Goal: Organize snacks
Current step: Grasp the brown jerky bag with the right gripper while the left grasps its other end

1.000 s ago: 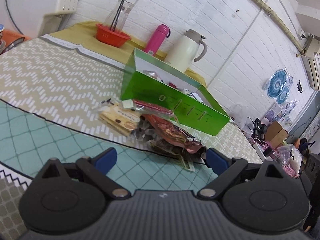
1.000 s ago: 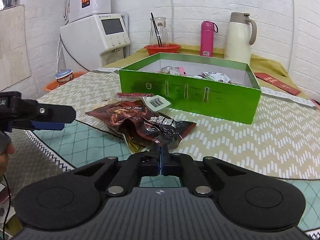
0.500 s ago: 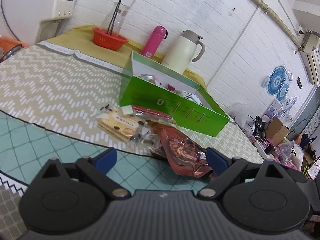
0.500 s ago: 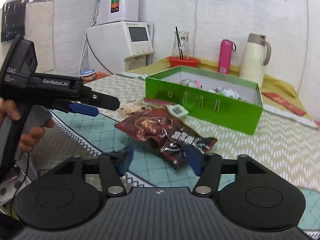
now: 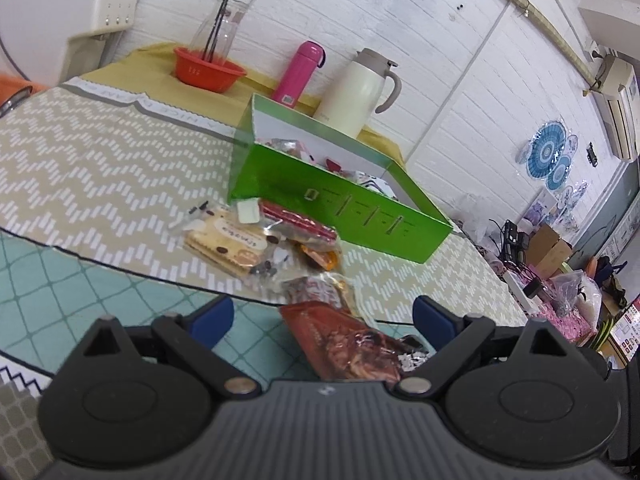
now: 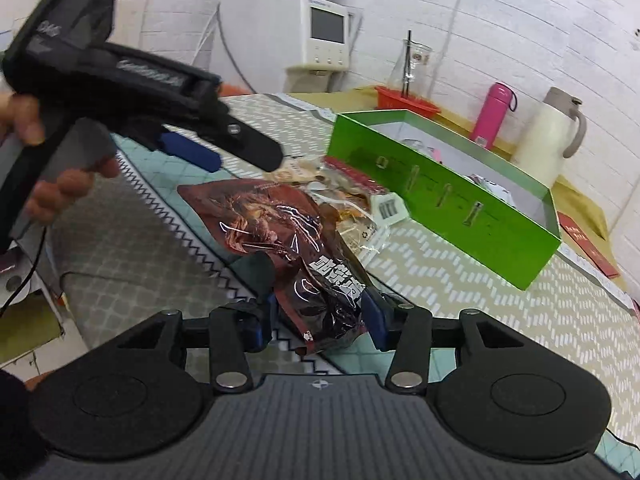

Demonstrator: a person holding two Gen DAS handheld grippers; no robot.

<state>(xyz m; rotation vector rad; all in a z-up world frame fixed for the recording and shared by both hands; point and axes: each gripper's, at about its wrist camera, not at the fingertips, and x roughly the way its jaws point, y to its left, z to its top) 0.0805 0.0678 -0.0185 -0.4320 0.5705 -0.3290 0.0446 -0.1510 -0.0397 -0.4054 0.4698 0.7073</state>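
A dark red snack packet [image 6: 296,248] stands tilted between the blue pads of my right gripper [image 6: 320,322]. The jaws are closing and both pads touch the packet's crumpled sides. That same packet [image 5: 344,344] shows low in the left wrist view, between the wide-apart fingers of my open left gripper [image 5: 322,320], which holds nothing. A hand holds the left gripper [image 6: 240,156] up at the left. A pile of snack packets [image 5: 256,240] lies on the cloth in front of the green box [image 5: 340,204], which has several snacks inside.
A red bowl [image 5: 208,72], a pink bottle [image 5: 298,72] and a cream jug [image 5: 360,92] stand behind the box by the wall. A white appliance [image 6: 324,36] is at the back left. The table's near edge [image 6: 168,240] runs under the packet.
The right gripper was shut on the packet's edge, opened wide, and now has narrowed around the packet. The packet has come away from the pile toward the near edge. The left gripper hardly moved.
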